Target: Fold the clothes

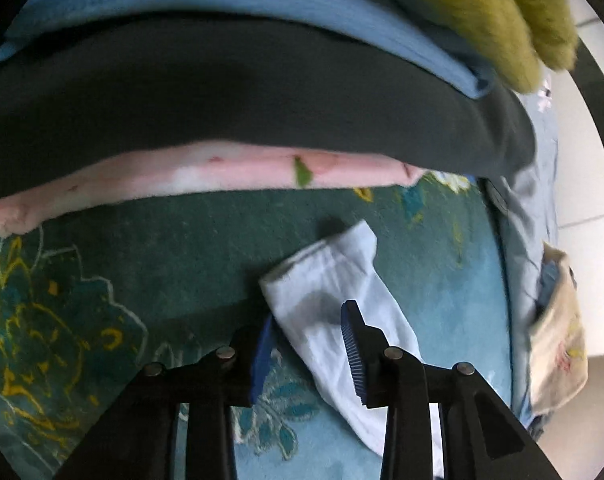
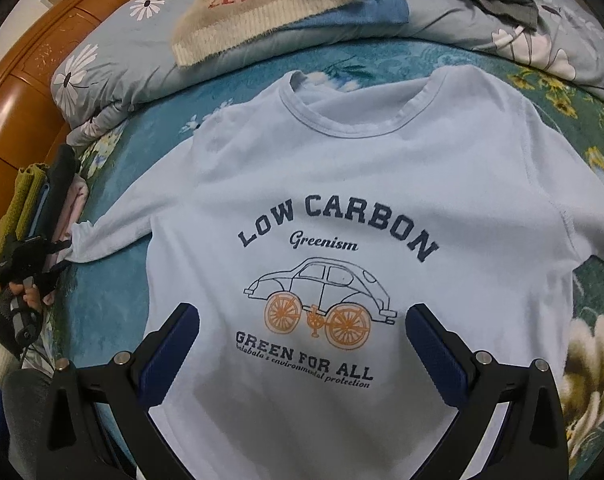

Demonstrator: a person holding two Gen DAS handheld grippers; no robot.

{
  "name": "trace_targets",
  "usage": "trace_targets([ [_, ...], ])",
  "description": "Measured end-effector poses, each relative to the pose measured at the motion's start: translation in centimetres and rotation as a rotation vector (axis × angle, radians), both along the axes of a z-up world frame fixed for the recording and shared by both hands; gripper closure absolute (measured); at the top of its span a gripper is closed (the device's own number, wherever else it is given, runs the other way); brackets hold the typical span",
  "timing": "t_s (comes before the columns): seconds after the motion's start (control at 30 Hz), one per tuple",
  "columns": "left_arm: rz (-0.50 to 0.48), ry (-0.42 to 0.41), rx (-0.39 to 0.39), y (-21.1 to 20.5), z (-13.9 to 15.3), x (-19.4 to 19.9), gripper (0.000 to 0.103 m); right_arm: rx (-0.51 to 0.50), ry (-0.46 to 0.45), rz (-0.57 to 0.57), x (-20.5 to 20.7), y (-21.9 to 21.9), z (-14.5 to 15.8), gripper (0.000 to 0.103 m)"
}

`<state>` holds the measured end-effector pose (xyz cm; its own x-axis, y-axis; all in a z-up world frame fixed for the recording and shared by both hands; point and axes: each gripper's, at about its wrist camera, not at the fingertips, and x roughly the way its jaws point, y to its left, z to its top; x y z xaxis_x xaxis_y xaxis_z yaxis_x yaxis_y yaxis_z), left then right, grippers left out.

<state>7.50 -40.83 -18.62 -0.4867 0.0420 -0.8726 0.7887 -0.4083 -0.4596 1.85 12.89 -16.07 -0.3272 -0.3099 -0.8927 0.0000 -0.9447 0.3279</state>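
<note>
I have the T-shirt point(image 2: 341, 200) spread face-up on the bed point(image 2: 114, 300), sleeve fold in hand.
Left gripper point(image 1: 307, 354) straddles the sleeve point(image 1: 333, 300), jaws parted; right gripper point(image 2: 302, 344) hovers wide open. Next, I judge: pinch, carry inward.

Orange-brown wooden cabinet point(image 2: 18, 92) beside the bed, pale tiled floor point(image 1: 589, 128), bright daylight

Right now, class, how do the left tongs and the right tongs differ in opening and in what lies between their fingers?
The left tongs stand narrowly open around the T-shirt sleeve; the right tongs gape wide. The left tongs sit by the folded stack; the right tongs hover over the shirt's chest print. Both have blue pads.
</note>
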Motion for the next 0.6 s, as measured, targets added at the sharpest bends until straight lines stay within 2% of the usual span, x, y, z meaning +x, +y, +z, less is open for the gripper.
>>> trace_targets([
  [0.03,0.007,0.006,-0.009,0.1,0.2,0.0,0.069,0.000,0.002,-0.001,0.0,0.0,0.0,0.000],
  [0.07,0.005,0.005,-0.027,0.2,0.4,-0.1,0.076,-0.001,0.003,-0.001,0.0,0.1,0.1,0.000],
  [0.1,-0.002,0.000,-0.048,0.3,0.7,-0.2,0.096,-0.001,0.005,-0.002,0.0,0.1,0.1,0.000],
  [0.13,-0.005,-0.004,-0.072,0.4,1.0,-0.1,0.100,-0.001,0.006,-0.002,0.0,0.1,0.2,0.000],
  [0.3,0.006,-0.041,-0.227,0.4,3.3,1.9,0.100,0.000,0.014,-0.008,0.1,0.4,0.3,0.000],
  [0.4,-0.040,-0.107,-0.238,0.4,2.6,2.0,0.100,-0.009,0.006,-0.028,0.2,0.9,0.0,0.000],
  [0.53,-0.033,-0.083,-0.169,0.5,2.6,2.3,0.096,-0.030,0.028,-0.065,0.6,2.6,0.7,0.000],
  [0.57,-0.024,-0.094,-0.156,0.6,2.7,2.5,0.087,-0.033,0.039,-0.079,0.8,3.2,1.0,0.000],
  [0.6,-0.016,-0.105,-0.143,0.7,2.8,2.6,0.065,-0.038,0.053,-0.100,1.1,4.4,1.5,0.000],
])
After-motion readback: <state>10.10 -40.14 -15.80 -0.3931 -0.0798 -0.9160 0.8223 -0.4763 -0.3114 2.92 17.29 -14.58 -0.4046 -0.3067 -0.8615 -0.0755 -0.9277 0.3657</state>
